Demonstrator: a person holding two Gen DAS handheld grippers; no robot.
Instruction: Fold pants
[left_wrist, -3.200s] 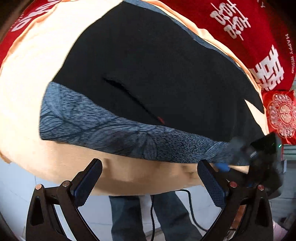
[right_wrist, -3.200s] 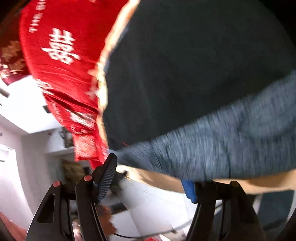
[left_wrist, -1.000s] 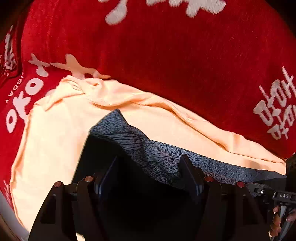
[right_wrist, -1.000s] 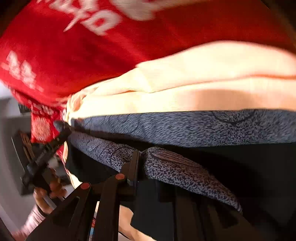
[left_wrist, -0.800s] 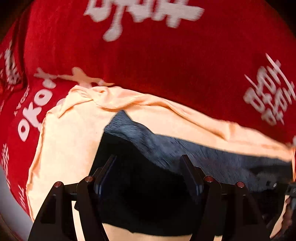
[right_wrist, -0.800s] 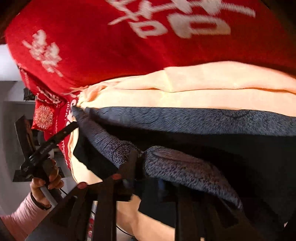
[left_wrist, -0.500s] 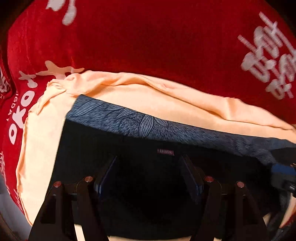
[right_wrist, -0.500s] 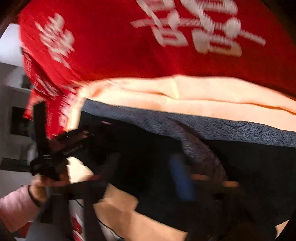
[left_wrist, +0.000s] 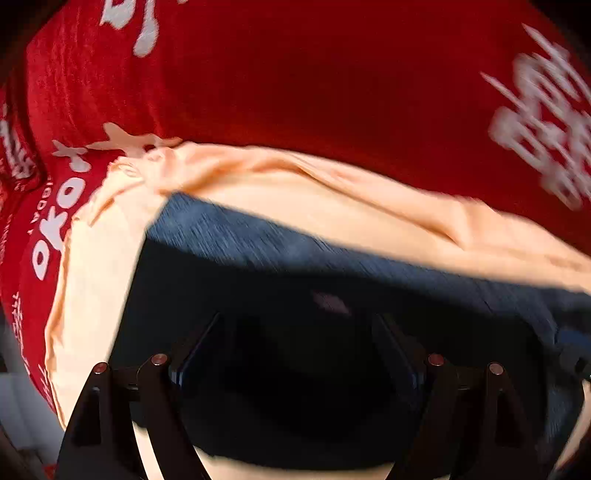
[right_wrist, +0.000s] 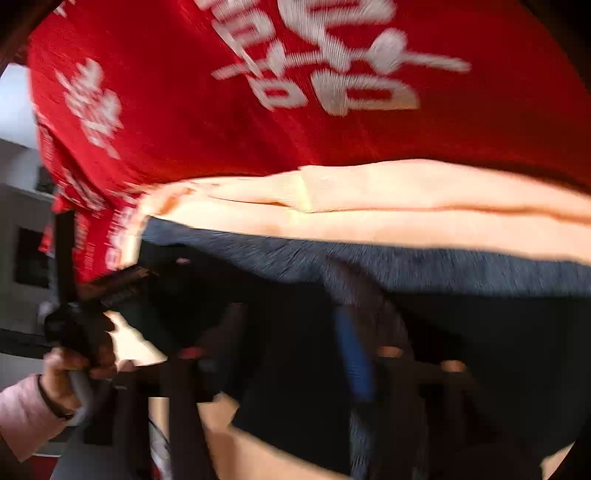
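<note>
Black pants (left_wrist: 229, 295) with a grey-blue patterned waistband (left_wrist: 236, 236) lie folded on a peach cloth (left_wrist: 332, 192). My left gripper (left_wrist: 297, 325) points almost straight down over the black fabric; its jaws are opening and grip nothing. In the right wrist view, which is blurred, the pants (right_wrist: 480, 350) fill the lower half and the waistband (right_wrist: 443, 269) runs across the middle. My right gripper (right_wrist: 291, 321) is over them with its jaws opening. A strip of waistband hangs by its blue-padded finger (right_wrist: 351, 354), but the pads do not press it.
A red blanket (left_wrist: 295, 74) with white lettering lies under the peach cloth and fills the far side. In the right wrist view a hand in a pink sleeve (right_wrist: 26, 410) holds the left gripper's handle at the left edge, with white walls behind it.
The right gripper's jaws, which were shut on a fold of the waistband, have spread and lifted. The left gripper has slid sideways across the pants and opened wider.
</note>
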